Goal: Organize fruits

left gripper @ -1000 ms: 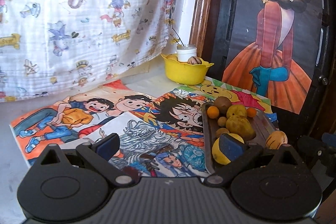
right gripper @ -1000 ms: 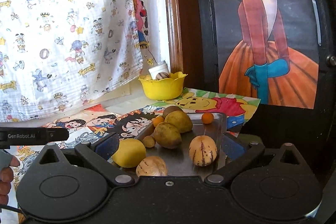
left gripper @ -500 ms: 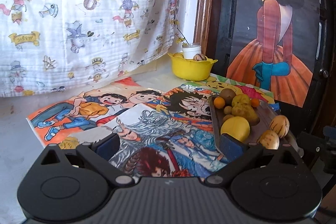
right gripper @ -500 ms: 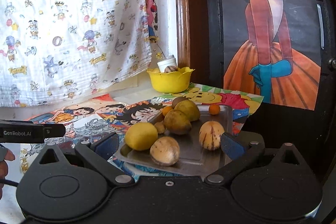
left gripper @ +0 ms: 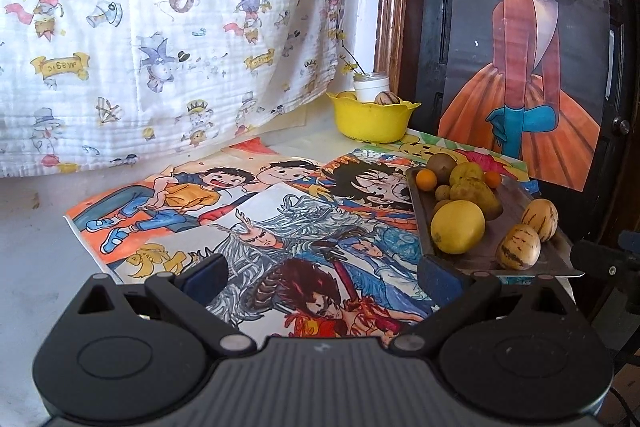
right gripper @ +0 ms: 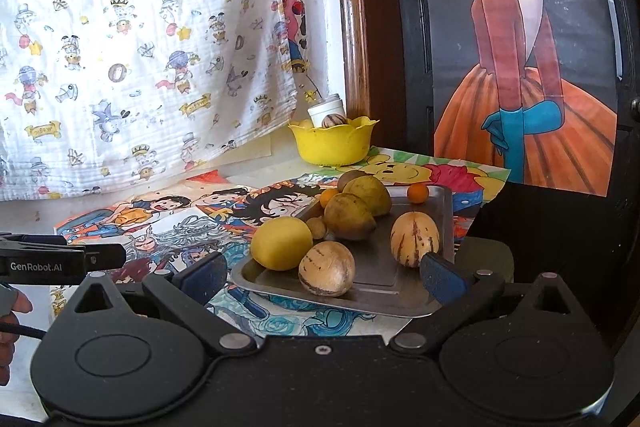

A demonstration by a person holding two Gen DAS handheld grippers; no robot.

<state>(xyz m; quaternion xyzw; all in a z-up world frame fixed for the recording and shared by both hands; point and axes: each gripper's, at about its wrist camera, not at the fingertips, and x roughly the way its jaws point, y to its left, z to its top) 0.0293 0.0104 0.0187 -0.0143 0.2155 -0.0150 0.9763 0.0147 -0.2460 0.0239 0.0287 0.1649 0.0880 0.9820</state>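
Note:
A metal tray (right gripper: 404, 291) lies on the table and holds several fruits: a round yellow fruit (right gripper: 281, 243), two striped pepino melons (right gripper: 327, 269) (right gripper: 415, 239), two greenish pears (right gripper: 349, 217), small oranges (right gripper: 418, 193). The tray also shows in the left wrist view (left gripper: 516, 189), at the right. A yellow bowl (right gripper: 333, 145) at the back holds a striped fruit (right gripper: 333, 120). My right gripper (right gripper: 320, 273) is open and empty, just short of the tray's near edge. My left gripper (left gripper: 320, 275) is open and empty over the drawings, left of the tray.
Cartoon drawings (left gripper: 240, 211) cover the table. A printed white cloth (left gripper: 160, 27) hangs behind. A wooden frame (left gripper: 390, 7) and a dark door with a girl poster (left gripper: 520, 47) stand at the right. A white jar (right gripper: 326, 109) stands behind the bowl. The table drops off right of the tray.
Both grippers have pulled back and up from the tray, so more of the table and tray shows. Both stayed open and empty. The fruits have not moved.

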